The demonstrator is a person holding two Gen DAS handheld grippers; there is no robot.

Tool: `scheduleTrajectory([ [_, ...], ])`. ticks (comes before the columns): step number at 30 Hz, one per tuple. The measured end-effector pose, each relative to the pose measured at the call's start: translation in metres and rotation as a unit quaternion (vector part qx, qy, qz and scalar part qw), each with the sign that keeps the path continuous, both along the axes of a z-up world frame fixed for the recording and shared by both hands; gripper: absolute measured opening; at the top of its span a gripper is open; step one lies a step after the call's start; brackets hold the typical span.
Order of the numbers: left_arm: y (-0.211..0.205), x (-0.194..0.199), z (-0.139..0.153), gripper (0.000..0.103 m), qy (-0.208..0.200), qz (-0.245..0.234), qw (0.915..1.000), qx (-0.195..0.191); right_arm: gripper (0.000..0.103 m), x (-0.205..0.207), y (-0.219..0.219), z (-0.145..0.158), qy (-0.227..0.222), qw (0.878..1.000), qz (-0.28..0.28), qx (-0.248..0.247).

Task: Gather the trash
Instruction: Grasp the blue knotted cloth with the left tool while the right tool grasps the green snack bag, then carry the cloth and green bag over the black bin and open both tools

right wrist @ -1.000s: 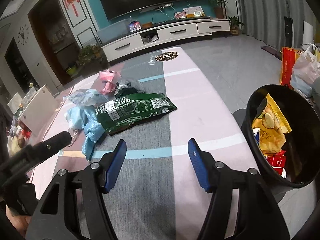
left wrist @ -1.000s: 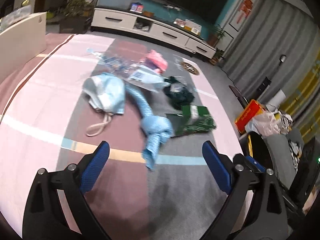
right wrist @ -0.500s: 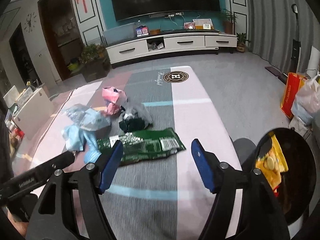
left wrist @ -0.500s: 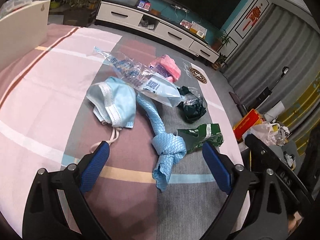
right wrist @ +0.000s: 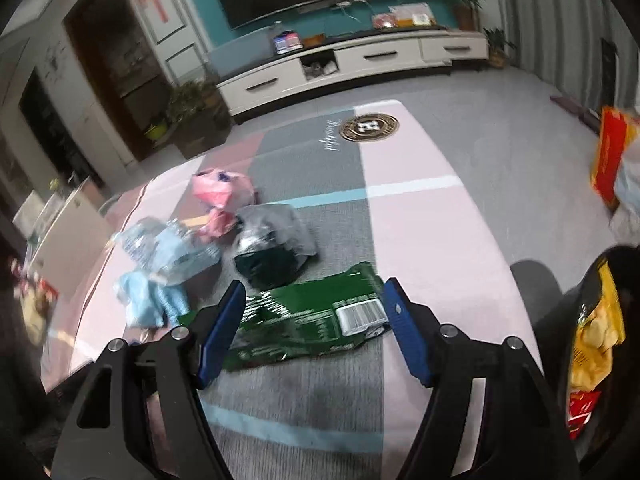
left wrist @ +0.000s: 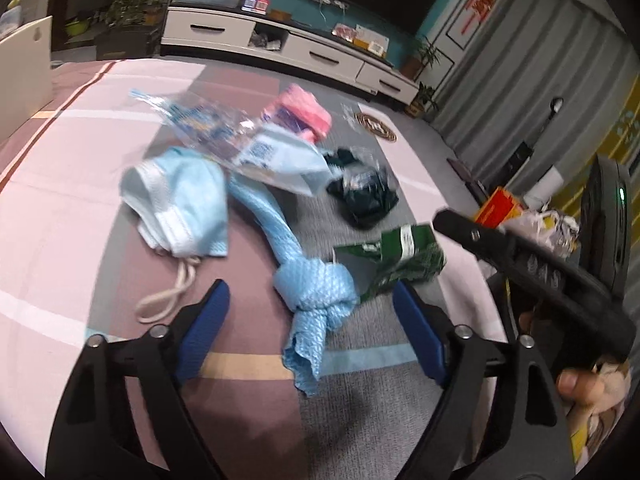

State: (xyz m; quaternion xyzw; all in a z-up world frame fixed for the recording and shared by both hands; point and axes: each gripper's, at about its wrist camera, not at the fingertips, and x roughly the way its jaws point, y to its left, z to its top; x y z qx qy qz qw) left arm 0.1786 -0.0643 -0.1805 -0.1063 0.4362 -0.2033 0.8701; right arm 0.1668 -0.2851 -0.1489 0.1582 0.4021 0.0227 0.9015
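Observation:
Trash lies on a striped tablecloth (left wrist: 60, 184). My left gripper (left wrist: 310, 322) is open, its fingers astride a knotted blue cloth (left wrist: 316, 292). A face mask (left wrist: 180, 200), a clear wrapper (left wrist: 256, 148), a pink bag (left wrist: 304, 112), a dark crumpled bag (left wrist: 364, 196) and a green snack bag (left wrist: 404, 256) lie beyond. My right gripper (right wrist: 314, 320) is open just above the green snack bag (right wrist: 304, 320). The black trash bin (right wrist: 616, 320) with yellow wrappers stands at the right.
A white TV cabinet (right wrist: 352, 64) stands at the far wall. A red bag (right wrist: 608, 152) sits on the floor to the right. The right gripper's body (left wrist: 540, 272) crosses the right side of the left wrist view.
Both grippers have moved forward and down towards the trash. The right gripper went from near the bin to over the green snack bag. The left closed in on the blue cloth.

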Motion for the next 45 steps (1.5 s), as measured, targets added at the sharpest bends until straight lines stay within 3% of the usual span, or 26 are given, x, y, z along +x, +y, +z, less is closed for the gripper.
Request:
scheduleTrajectory([
  [7, -0.010, 0.000, -0.011, 0.049, 0.007, -0.014, 0.9996, 0.022, 0.070, 0.009, -0.001, -0.016, 0.021, 0.999, 0.005, 0.041],
  [9, -0.008, 0.001, -0.012, 0.040, 0.014, -0.016, 0.9996, 0.016, 0.065, 0.008, -0.001, -0.016, 0.021, 0.999, 0.008, 0.049],
  [12, -0.005, 0.000, -0.013, 0.036, 0.016, -0.016, 0.9997, 0.009, 0.048, 0.005, -0.003, -0.018, 0.024, 0.998, 0.013, 0.060],
  [15, -0.004, -0.004, -0.014, 0.034, 0.020, -0.022, 0.9995, 0.009, 0.025, -0.001, 0.000, -0.015, 0.022, 0.997, 0.031, 0.071],
  [17, -0.003, -0.005, -0.014, 0.033, 0.024, -0.024, 0.9994, 0.005, 0.015, -0.005, 0.004, -0.016, 0.026, 0.998, 0.034, 0.055],
  [21, 0.002, -0.010, -0.014, 0.031, 0.032, -0.022, 0.9992, -0.007, 0.011, -0.015, 0.014, -0.017, 0.025, 0.998, 0.045, 0.023],
  [27, 0.006, -0.024, 0.001, 0.031, 0.008, -0.029, 0.9995, 0.000, 0.010, -0.031, 0.005, -0.005, 0.006, 0.999, 0.027, 0.033],
  [33, 0.012, -0.042, 0.023, 0.031, -0.020, -0.035, 0.9992, 0.001, 0.010, -0.057, -0.007, 0.025, -0.033, 0.998, 0.012, 0.045],
  [45, 0.006, -0.072, 0.044, 0.031, -0.043, -0.052, 0.9977, 0.001, 0.010, -0.117, -0.017, 0.053, -0.071, 0.997, -0.009, 0.015],
])
